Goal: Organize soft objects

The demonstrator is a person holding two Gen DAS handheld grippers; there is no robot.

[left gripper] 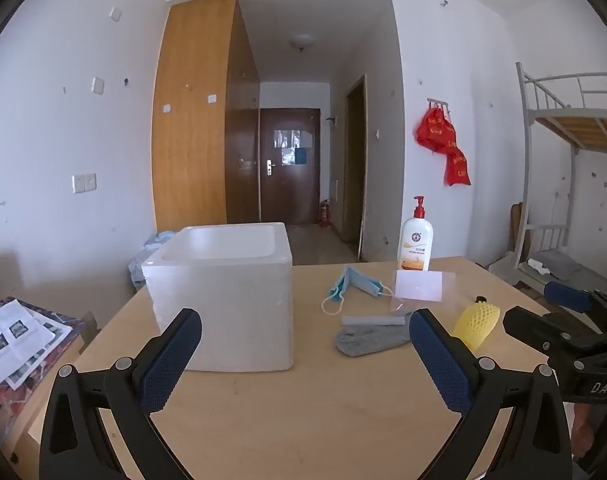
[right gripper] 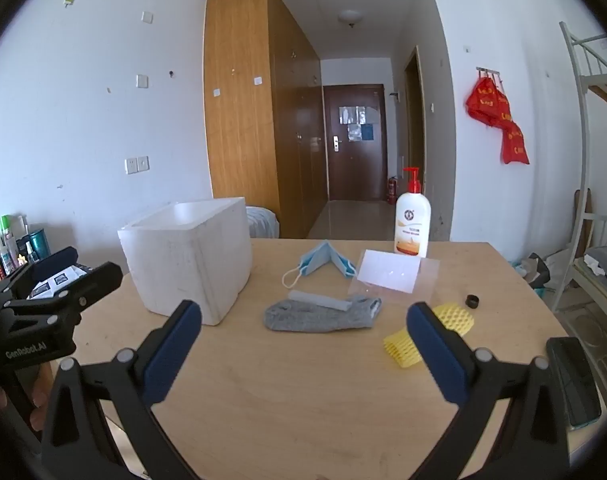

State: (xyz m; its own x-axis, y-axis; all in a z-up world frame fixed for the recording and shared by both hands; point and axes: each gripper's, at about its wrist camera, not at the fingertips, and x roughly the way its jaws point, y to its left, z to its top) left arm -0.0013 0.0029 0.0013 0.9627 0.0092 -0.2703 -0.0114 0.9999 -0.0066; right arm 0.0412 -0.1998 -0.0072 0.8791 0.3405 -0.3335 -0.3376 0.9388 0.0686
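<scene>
Grey sock (right gripper: 323,314) lies flat on the desk (right gripper: 303,400). Both tongs, left (left gripper: 305,346) and right (right gripper: 303,338), are wide open, empty. Pinch its middle, then drop it in the white box (right gripper: 191,256).

We note grey sock (right gripper: 323,316) flat mid-table; folded blue face mask (right gripper: 323,264) behind; yellow foam net (right gripper: 435,330) right; open white foam box (right gripper: 187,256) left.

- The near worktop (right gripper: 303,400) lies bare, giving free passage.
- A white foam box (right gripper: 191,256) blocks the 10 o'clock side.
- The grey sock (right gripper: 319,316) at 12 o'clock has open surface before it.
- A pump bottle (right gripper: 412,220) stands at the far edge, 1 o'clock.
</scene>
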